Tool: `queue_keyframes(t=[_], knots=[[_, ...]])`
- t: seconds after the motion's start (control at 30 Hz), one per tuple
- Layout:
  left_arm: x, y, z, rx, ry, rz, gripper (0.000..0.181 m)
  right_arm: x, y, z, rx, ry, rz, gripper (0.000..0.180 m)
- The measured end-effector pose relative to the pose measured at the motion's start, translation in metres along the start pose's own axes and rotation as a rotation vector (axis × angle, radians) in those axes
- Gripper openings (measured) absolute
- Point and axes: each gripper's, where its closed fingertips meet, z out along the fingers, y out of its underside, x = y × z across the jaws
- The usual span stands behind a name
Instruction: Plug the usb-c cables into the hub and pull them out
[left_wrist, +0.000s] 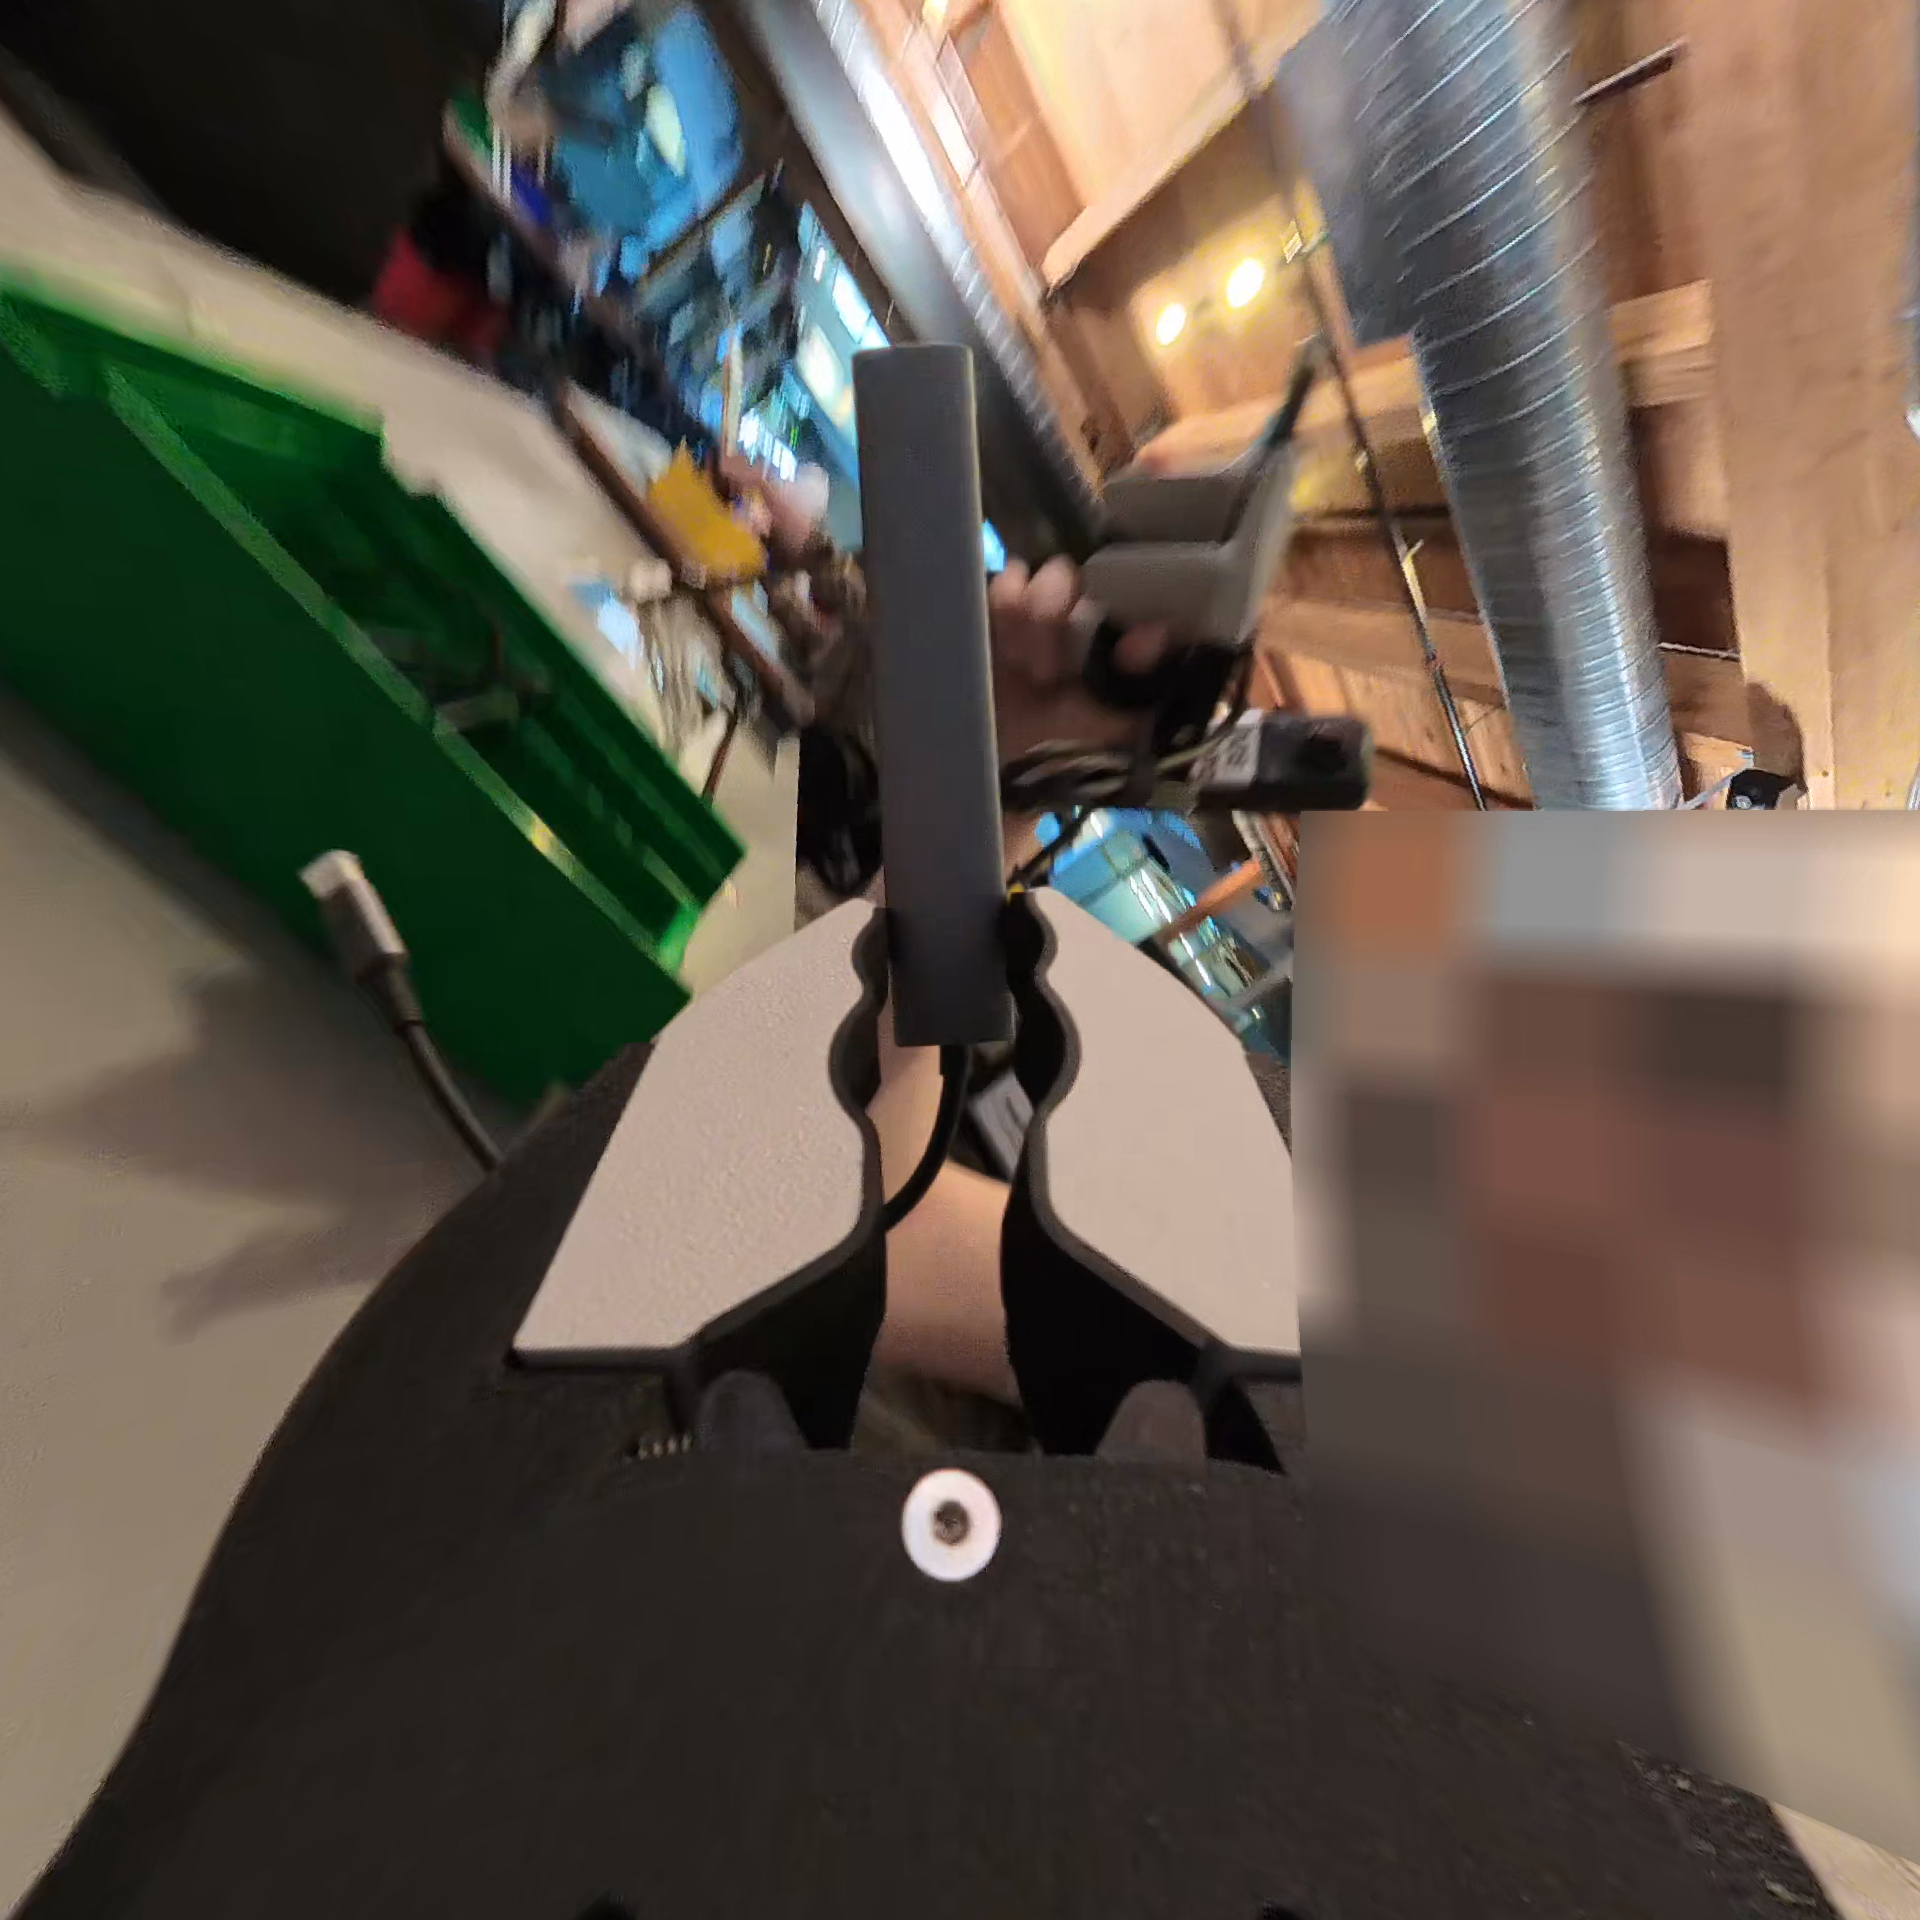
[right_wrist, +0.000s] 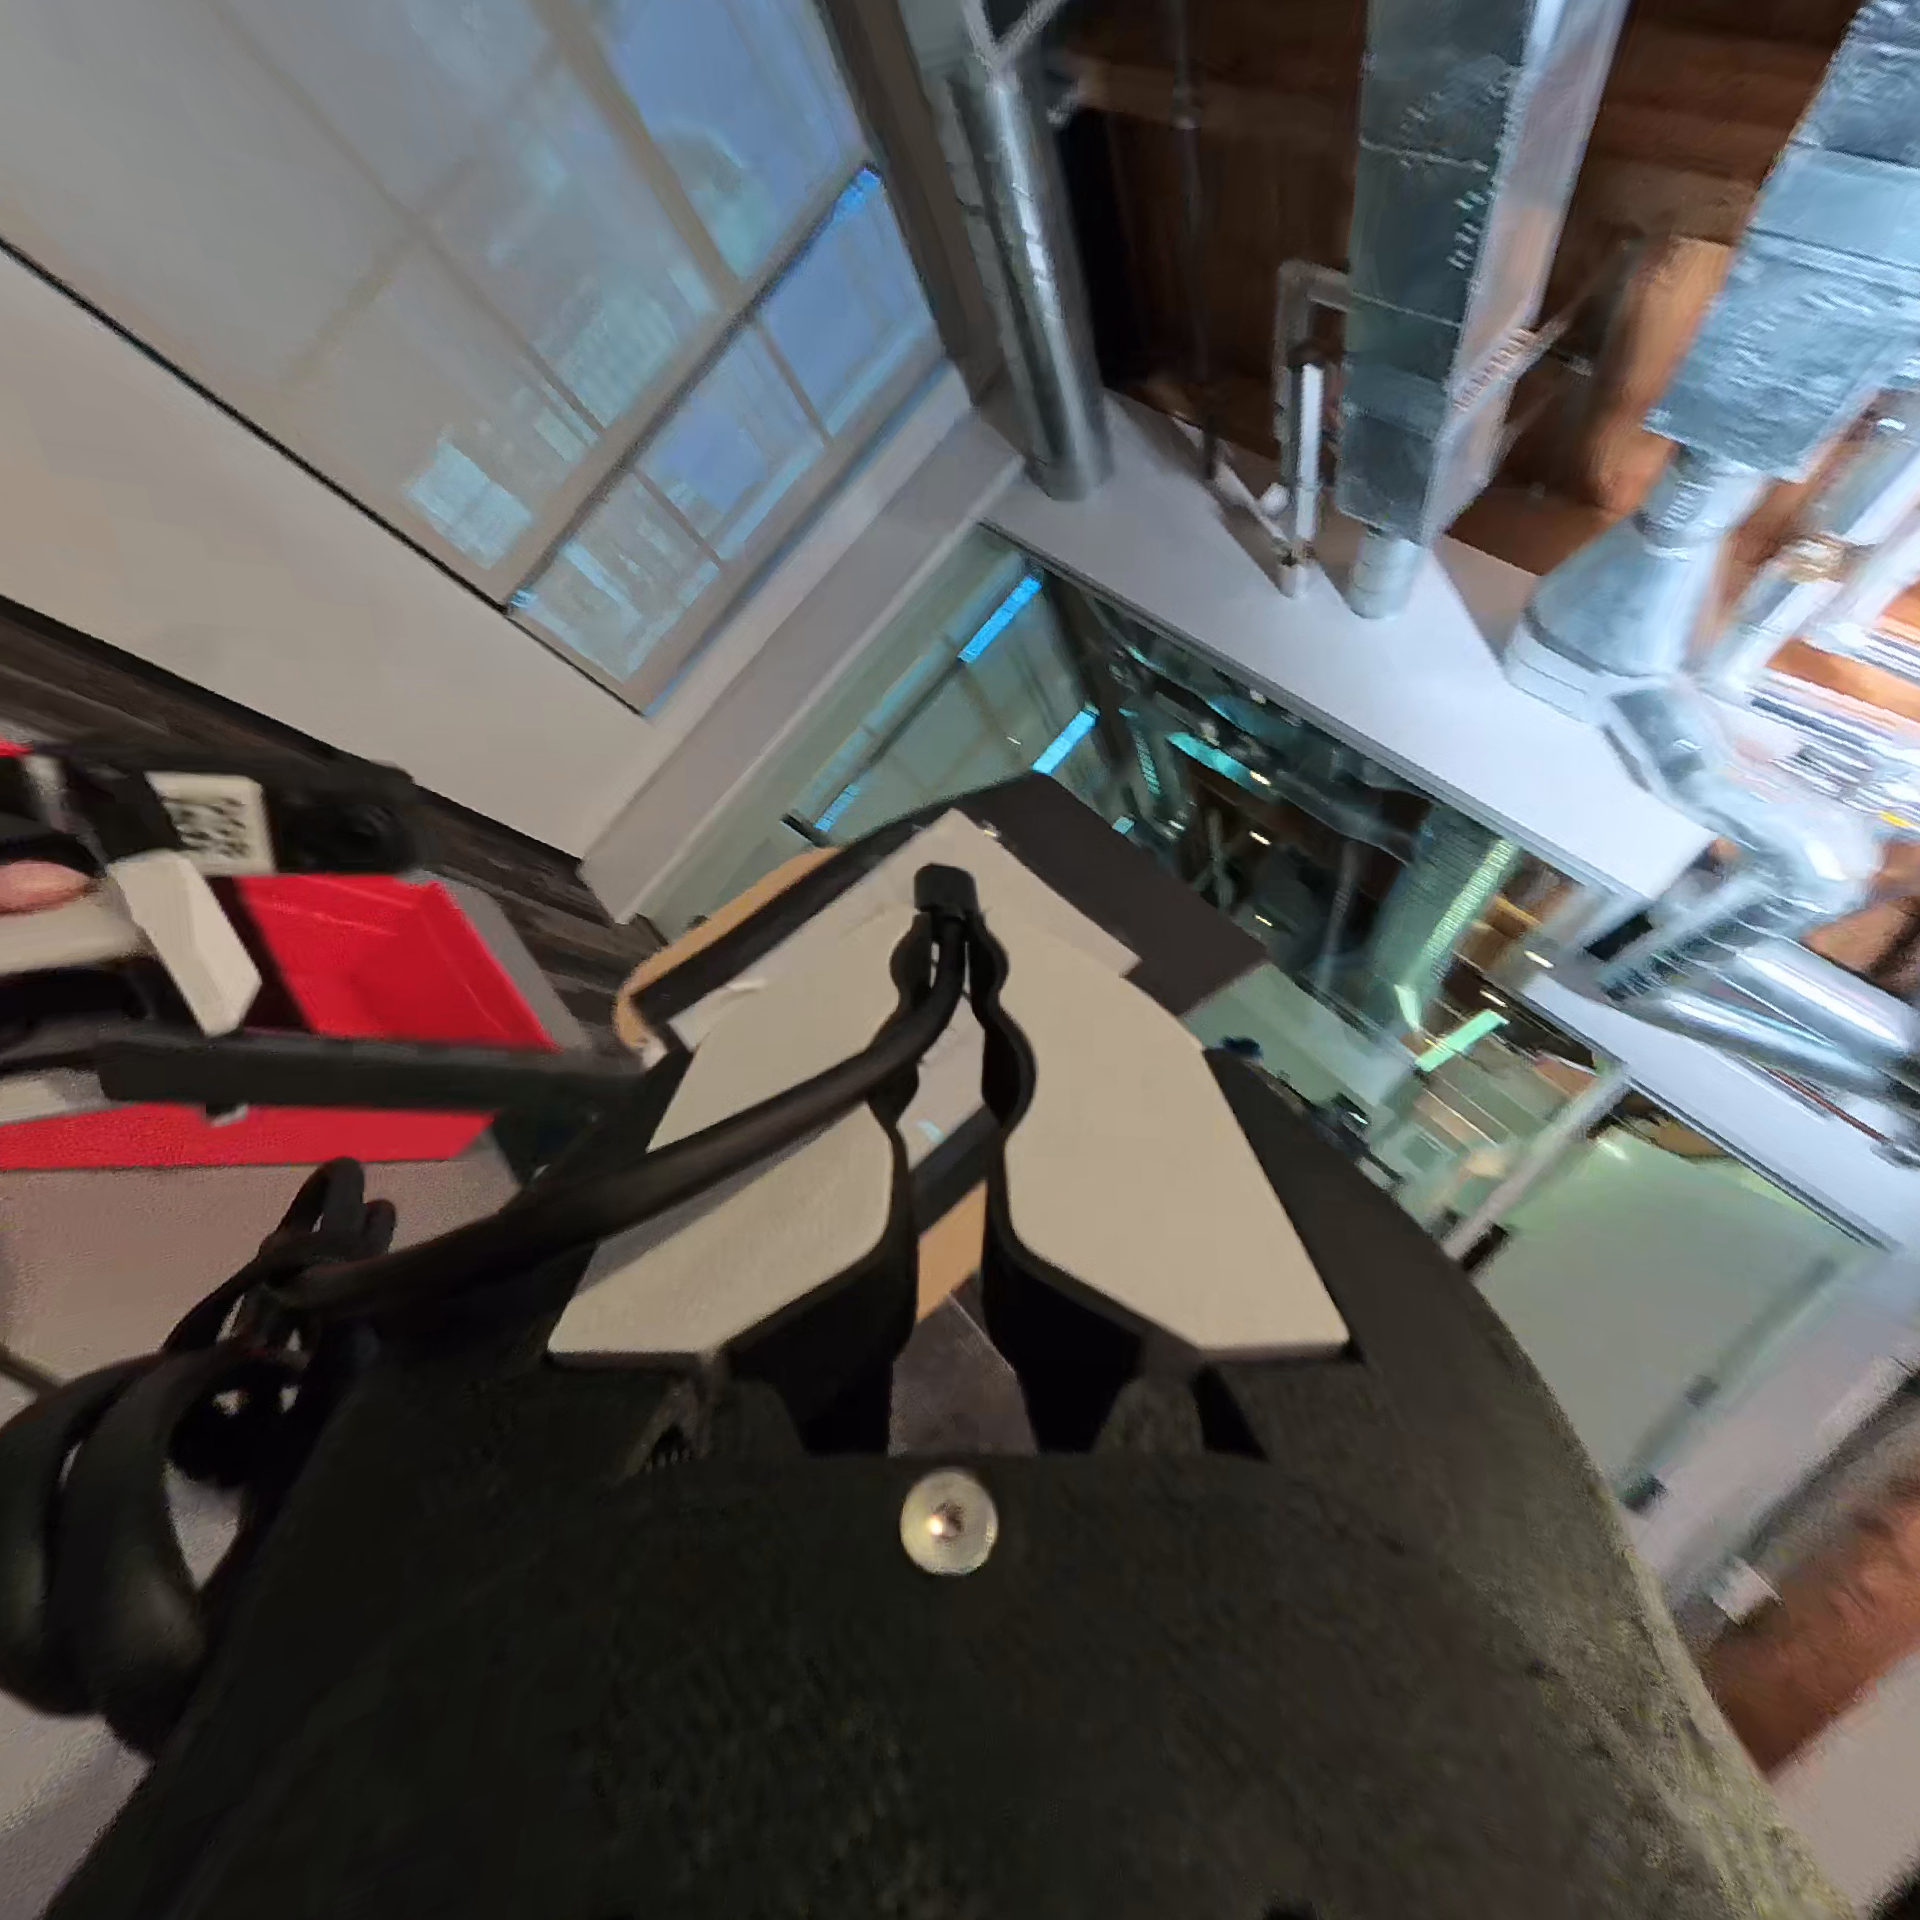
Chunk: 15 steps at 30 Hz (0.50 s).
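Left wrist view: left gripper (left_wrist: 948, 971) is clamping the slim dark-grey rectangular hub (left_wrist: 928, 675), projecting forward; right gripper (right_wrist: 951, 935) is pinching a black rubbery cable (right_wrist: 769, 1117), probably near its plug.

Two matching hand-held tools. Left claw (left_wrist: 945, 966): coarse black textured body, pale grey curved plates over black scalloped fingers (left_wrist: 727, 1143), white washer with a dark screw (left_wrist: 951, 1524) at centre. Right claw (right_wrist: 961, 935): same black body, grey plates, shiny silver screw (right_wrist: 948, 1524).

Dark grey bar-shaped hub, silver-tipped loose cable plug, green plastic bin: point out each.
Dark grey bar-shaped hub (left_wrist: 925, 675), left wrist view, middle of its long face.
Silver-tipped loose cable plug (left_wrist: 348, 902), left wrist view, metal housing.
Green plastic bin (left_wrist: 312, 748), left wrist view, side wall.
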Motion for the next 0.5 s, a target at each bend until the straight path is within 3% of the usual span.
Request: queue_keyframes(t=[0.03,0.23,0.4,0.5], knots=[[0.011,-0.016,0.0,0.054,0.021,0.056,0.021,0.003,0.003,0.004,-0.026,0.038,-0.015,0.007],[0.084,-0.077,0.006,0.254,0.132,0.368,0.021,-0.012,0.011,0.041,-0.101,0.174,-0.193,0.007],[0.106,-0.078,0.028,0.276,0.125,0.556,0.021,-0.027,-0.018,0.057,0.02,0.398,-0.22,0.007],[0.107,-0.072,0.037,0.26,0.123,0.61,0.021,-0.034,-0.027,0.058,0.067,0.442,-0.228,0.007]])
